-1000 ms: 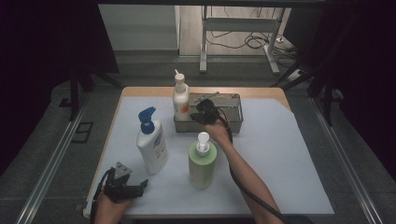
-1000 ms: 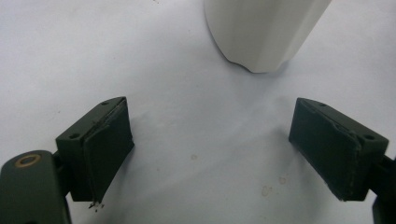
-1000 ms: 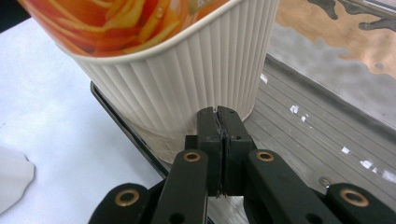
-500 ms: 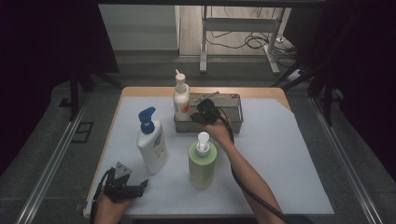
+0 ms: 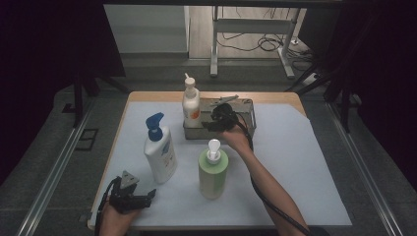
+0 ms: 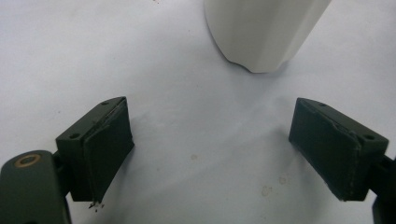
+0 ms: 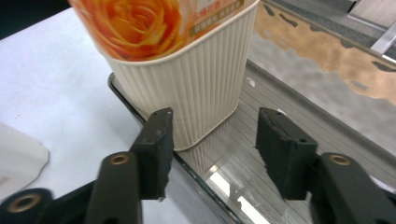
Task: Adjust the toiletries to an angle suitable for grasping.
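We work at a white-covered surface (image 5: 305, 162). At its far side sits a metal tray (image 5: 246, 117), and the cream rose-label bottle (image 5: 191, 103) stands upright in the tray's left end; in the right gripper view its ribbed base (image 7: 196, 88) rests on the tray floor (image 7: 289, 126). Two more pump bottles stand outside the tray, nearer to us: the white bottle with the blue pump (image 5: 160, 150) to the left, and the green bottle (image 5: 213, 169) just beside our right forearm.

Our right gripper (image 5: 216, 120) hovers at the tray right next to the rose bottle. Its fingers (image 7: 156, 140) have just been opening and now stand apart, not pressing on the bottle, whose base sits just ahead of them. We judge that bottle placed, one of three.

Our left gripper (image 5: 132, 196) rests at the near left edge, fingers (image 6: 105, 140) spread wide with nothing between them; the white bottle's base (image 6: 261, 32) stands ahead. The white and green bottles seem to be what is left.
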`<state>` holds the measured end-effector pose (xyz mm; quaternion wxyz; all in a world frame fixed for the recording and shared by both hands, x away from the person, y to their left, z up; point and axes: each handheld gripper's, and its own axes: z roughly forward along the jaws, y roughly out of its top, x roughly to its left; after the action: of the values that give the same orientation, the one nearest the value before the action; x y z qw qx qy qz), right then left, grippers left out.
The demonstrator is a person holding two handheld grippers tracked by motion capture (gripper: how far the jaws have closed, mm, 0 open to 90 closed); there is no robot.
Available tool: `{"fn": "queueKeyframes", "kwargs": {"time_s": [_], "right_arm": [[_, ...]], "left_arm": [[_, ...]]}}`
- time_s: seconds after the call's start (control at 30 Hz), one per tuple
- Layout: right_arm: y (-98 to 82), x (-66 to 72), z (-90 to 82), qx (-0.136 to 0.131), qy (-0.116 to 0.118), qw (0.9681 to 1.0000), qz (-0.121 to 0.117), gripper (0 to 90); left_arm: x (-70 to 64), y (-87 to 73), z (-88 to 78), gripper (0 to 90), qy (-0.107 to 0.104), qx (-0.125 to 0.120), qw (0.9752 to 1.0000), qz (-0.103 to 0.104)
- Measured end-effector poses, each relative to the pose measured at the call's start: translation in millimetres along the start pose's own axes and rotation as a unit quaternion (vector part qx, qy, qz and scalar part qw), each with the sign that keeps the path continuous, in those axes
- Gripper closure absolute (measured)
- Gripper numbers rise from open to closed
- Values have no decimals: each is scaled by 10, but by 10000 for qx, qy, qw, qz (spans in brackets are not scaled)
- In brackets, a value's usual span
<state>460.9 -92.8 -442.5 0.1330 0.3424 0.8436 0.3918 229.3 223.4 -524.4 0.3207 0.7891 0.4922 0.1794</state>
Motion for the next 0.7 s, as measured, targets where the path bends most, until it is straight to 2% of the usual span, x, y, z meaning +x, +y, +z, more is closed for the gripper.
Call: {"fn": "queueKeyframes", "kwargs": {"time_s": [0.17, 0.23, 0.4, 0.7], "right_arm": [[-16, 45, -77, -33, 67, 9999, -128, 355], [-30, 60, -100, -19, 89, 9997, -221, 354], [-74, 75, -167, -28, 115, 9995, -279, 306], [-149, 98, -332, -79, 196, 9991, -370, 273]], "left_arm": [[0, 0, 0, 127, 0, 0, 10000, 0], [0, 0, 0, 127, -1, 0, 10000, 0], [0, 0, -1, 127, 3, 2, 10000, 1], [-1, 0, 0, 127, -4, -4, 10000, -4]]}}
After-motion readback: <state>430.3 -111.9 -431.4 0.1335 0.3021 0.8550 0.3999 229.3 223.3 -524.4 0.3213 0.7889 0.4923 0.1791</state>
